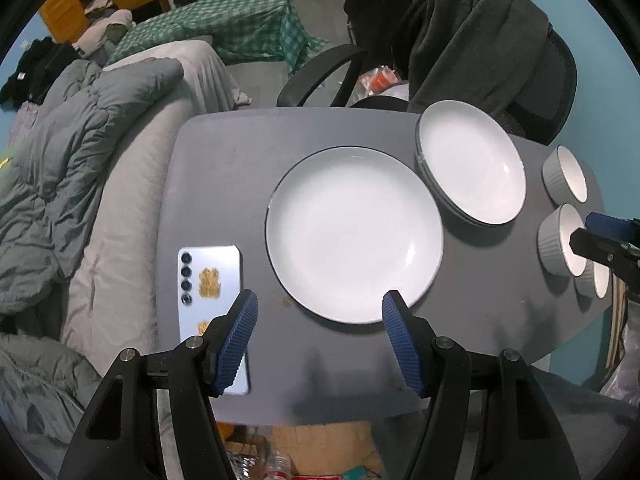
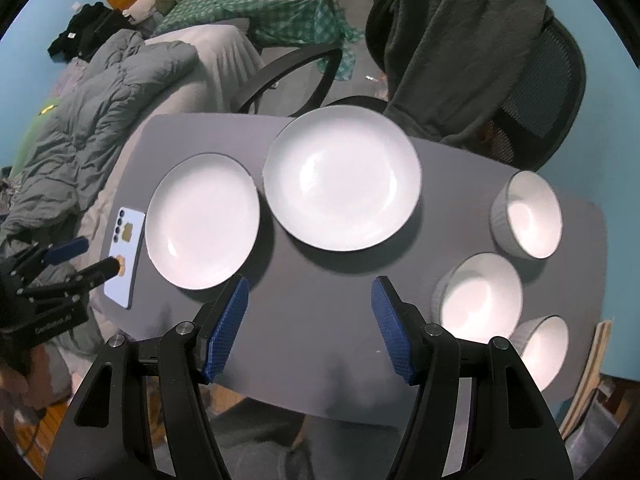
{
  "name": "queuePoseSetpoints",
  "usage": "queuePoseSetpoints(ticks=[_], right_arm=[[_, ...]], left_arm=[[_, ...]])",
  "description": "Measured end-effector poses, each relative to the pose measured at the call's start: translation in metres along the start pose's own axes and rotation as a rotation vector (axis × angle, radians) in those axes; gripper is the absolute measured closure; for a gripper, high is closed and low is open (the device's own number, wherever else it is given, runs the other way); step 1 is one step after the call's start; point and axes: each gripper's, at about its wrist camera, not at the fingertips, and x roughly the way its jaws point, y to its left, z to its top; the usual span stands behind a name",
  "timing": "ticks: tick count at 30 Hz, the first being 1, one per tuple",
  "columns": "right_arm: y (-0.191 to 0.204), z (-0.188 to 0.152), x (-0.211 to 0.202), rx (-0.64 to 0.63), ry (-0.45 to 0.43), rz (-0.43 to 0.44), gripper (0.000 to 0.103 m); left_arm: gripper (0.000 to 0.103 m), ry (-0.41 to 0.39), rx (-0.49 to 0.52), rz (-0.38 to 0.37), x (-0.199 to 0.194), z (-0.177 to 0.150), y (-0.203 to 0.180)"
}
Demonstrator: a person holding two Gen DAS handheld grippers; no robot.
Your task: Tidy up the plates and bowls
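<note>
Plates [image 1: 354, 234], round and glossy white, lie beside ribbed bowls [image 1: 562, 240].

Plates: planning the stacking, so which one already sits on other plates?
The far plate by the chair; stacked rims show under its edge. The near plate lies flat alone.

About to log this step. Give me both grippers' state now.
Left gripper: open, holding nothing, above the gray table near the single plate.
Right gripper: open, holding nothing.

Pale blue phone [image 1: 212, 304] on grey table [image 1: 224, 184], draped office chair [image 1: 532, 76] behind.
</note>
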Motion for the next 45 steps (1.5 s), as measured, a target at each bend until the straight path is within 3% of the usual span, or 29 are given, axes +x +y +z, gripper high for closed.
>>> queuePoseSetpoints(ticks=[6, 15, 28, 32, 35, 37, 40, 45], right_arm=[[0.016, 0.002, 0.028, -0.026, 0.025, 0.028, 0.039], [0.036, 0.012, 0.089, -0.031, 0.097, 0.065, 0.039], [0.054, 0.027, 0.126, -0.04, 0.138, 0.099, 0.039], [0.056, 0.029, 0.136, -0.014, 0.158, 0.118, 0.039], [0.053, 0.028, 0.142, 0.011, 0.17, 0.117, 0.04], [0.05, 0.028, 0.146, 0.029, 0.178, 0.119, 0.042], [0.047, 0.027, 0.149, 0.039, 0.191, 0.135, 0.055], [0.045, 0.026, 0.153, 0.039, 0.197, 0.133, 0.071]], left_arm=[[0.037, 0.02, 0.051, 0.058, 0.033, 0.012, 0.013], [0.037, 0.054, 0.084, 0.049, 0.07, 0.038, 0.026], [0.037, 0.106, 0.054, -0.027, 0.103, 0.07, 0.037], [0.044, 0.139, 0.047, -0.036, 0.113, 0.074, 0.037], [0.044, 0.151, 0.039, -0.034, 0.118, 0.075, 0.038], [0.045, 0.161, 0.034, -0.033, 0.122, 0.074, 0.037], [0.045, 0.168, 0.023, -0.032, 0.125, 0.074, 0.036], [0.057, 0.185, 0.002, -0.071, 0.129, 0.074, 0.037]])
